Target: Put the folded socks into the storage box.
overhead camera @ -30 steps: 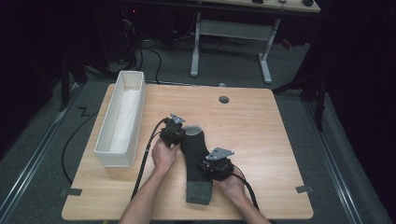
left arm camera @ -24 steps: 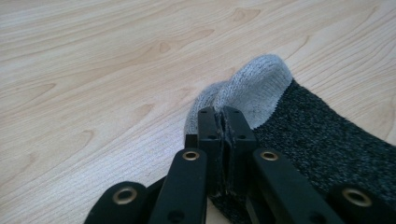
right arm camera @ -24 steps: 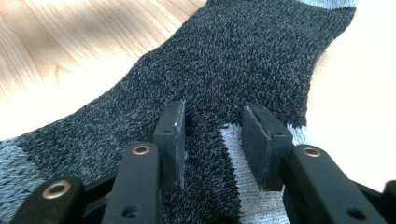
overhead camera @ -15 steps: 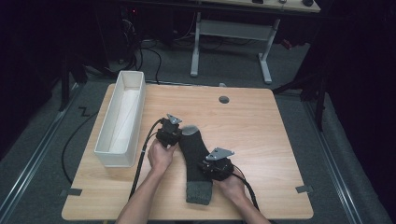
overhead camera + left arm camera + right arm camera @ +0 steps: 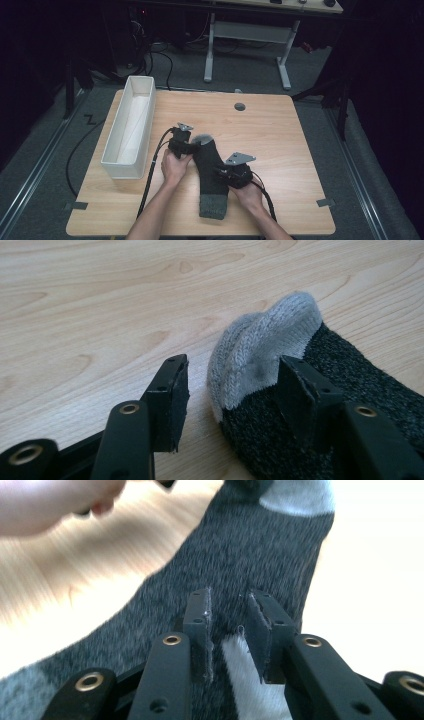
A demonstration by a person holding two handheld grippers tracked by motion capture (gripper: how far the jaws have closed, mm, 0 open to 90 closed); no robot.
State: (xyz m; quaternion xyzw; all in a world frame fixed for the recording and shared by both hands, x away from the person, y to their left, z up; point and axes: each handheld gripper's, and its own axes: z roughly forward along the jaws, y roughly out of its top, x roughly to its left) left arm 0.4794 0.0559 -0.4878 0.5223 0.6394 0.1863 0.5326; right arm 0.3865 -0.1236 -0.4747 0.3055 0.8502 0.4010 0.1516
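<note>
A dark room surrounds the wooden worktop [image 5: 280, 130]. A dark grey sock [image 5: 210, 170] lies at its middle, light toe at 12 o'clock. The left hand-held gripper [image 5: 232, 390] has just opened around the toe. The right hand-held gripper [image 5: 227, 630] has been closing, jaws narrowly apart over the sock's edge. A white bin [image 5: 129, 125] sits at 9 o'clock.

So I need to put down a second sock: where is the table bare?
Bare wood spans the far right of the table, between the round hole and the right edge. A smaller patch lies near the front-left corner, below the white bin. The middle is crowded: the sock and both hands sit there.
</note>
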